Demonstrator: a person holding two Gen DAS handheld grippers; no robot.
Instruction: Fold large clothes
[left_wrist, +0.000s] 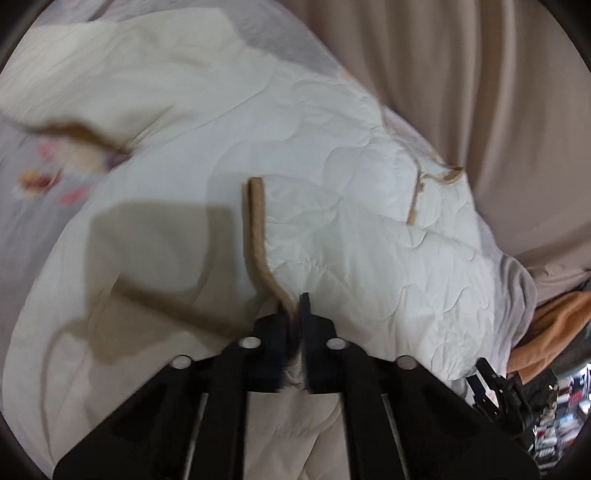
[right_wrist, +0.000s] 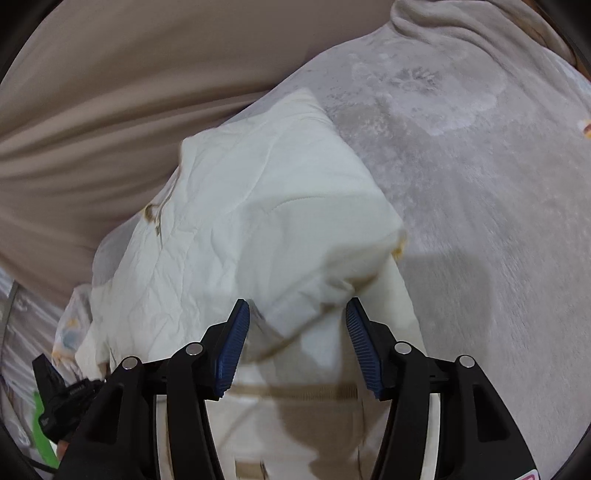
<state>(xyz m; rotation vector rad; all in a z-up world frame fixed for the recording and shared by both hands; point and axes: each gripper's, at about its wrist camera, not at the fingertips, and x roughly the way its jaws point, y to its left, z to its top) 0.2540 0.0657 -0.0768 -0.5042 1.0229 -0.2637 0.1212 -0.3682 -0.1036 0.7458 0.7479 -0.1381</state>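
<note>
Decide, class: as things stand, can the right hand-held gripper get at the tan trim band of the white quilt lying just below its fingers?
Probably yes. The right hand-held gripper stands open above the white quilt, and nothing covers the tan trim band beneath it.

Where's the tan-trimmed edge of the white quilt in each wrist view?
Left wrist: the tan trim runs from mid-frame down into the shut left gripper.
Right wrist: a tan trim band crosses the bottom centre, below the open right gripper.
Shared landmark: the beige curtain, right in the left view, upper left in the right view.
</note>
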